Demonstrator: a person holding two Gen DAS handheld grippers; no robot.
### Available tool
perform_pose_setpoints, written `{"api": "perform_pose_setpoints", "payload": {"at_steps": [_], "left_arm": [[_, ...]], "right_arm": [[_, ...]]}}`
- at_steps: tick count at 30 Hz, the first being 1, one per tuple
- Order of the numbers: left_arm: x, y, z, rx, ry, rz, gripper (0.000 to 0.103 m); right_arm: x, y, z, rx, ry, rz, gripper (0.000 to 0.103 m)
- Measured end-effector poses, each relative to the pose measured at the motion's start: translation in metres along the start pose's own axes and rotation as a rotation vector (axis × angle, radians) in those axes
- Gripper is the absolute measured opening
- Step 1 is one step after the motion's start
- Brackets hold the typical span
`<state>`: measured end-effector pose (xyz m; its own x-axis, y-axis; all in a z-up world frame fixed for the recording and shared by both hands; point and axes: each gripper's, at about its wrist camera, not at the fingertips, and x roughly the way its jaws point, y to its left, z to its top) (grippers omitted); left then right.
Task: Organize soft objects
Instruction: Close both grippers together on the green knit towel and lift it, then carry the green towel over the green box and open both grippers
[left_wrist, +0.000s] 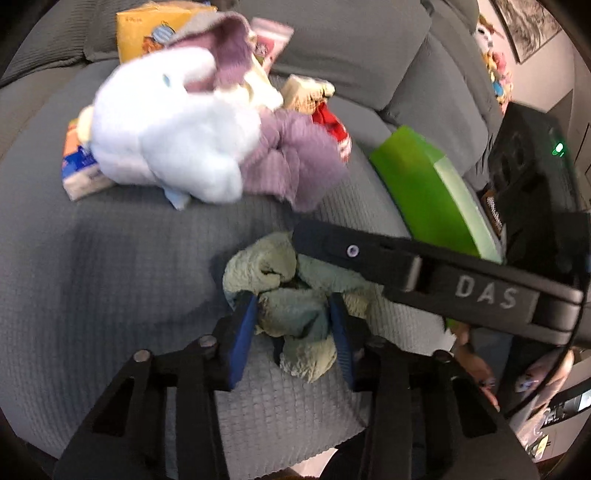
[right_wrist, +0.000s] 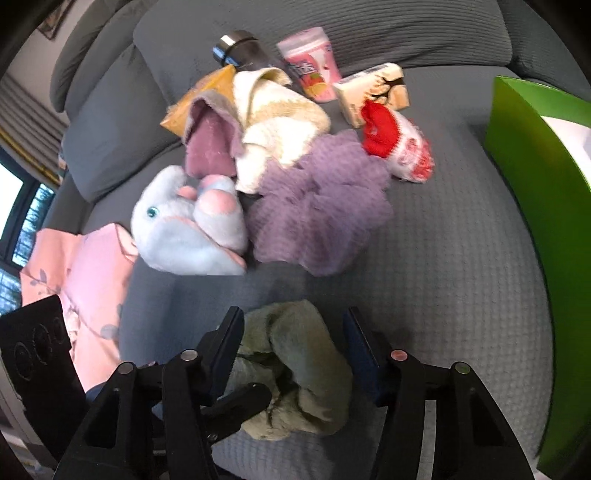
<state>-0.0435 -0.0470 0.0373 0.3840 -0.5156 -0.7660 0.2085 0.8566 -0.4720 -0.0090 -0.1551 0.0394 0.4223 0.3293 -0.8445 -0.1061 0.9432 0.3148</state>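
The left gripper (left_wrist: 293, 321) squeezes the crumpled green towel (left_wrist: 291, 295) on the grey sofa (left_wrist: 110, 258), at 6 o'clock. The right gripper (right_wrist: 293, 336) is half open around that towel, its right pad apart. Its arm reads "DAS" (left_wrist: 485, 291).

Beyond the fingers, the pale blue plush toy (left_wrist: 166, 136) is motion-blurred, and it hides most of the tissue pack (left_wrist: 79, 166) beneath it. Right of the fingers, the green box (right_wrist: 532, 206) runs off the picture's edge. The green cloth (left_wrist: 291, 295) is partly covered by the right gripper (left_wrist: 424, 273) crossing above it.
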Motion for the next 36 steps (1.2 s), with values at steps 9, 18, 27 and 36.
{"api": "perform_pose_setpoints", "payload": {"at_steps": [9, 18, 27, 36], "left_arm": [[0.010, -0.001, -0.005, -0.009, 0.004, -0.003, 0.018], [0.003, -0.023, 0.007, 0.037, -0.080, 0.014, 0.012], [-0.031, -0.093, 0.046, 0.182, -0.240, -0.055, 0.011], [0.006, -0.183, 0.073, 0.342, -0.267, -0.156, 0.012]], "right_arm": [[0.006, -0.007, -0.014, -0.015, 0.046, 0.032, 0.058], [-0.006, 0.003, -0.009, -0.017, -0.033, 0.111, 0.035], [-0.109, -0.012, 0.017, 0.017, -0.329, 0.108, 0.035], [-0.175, -0.077, 0.017, 0.164, -0.550, 0.061, 0.035]]}}
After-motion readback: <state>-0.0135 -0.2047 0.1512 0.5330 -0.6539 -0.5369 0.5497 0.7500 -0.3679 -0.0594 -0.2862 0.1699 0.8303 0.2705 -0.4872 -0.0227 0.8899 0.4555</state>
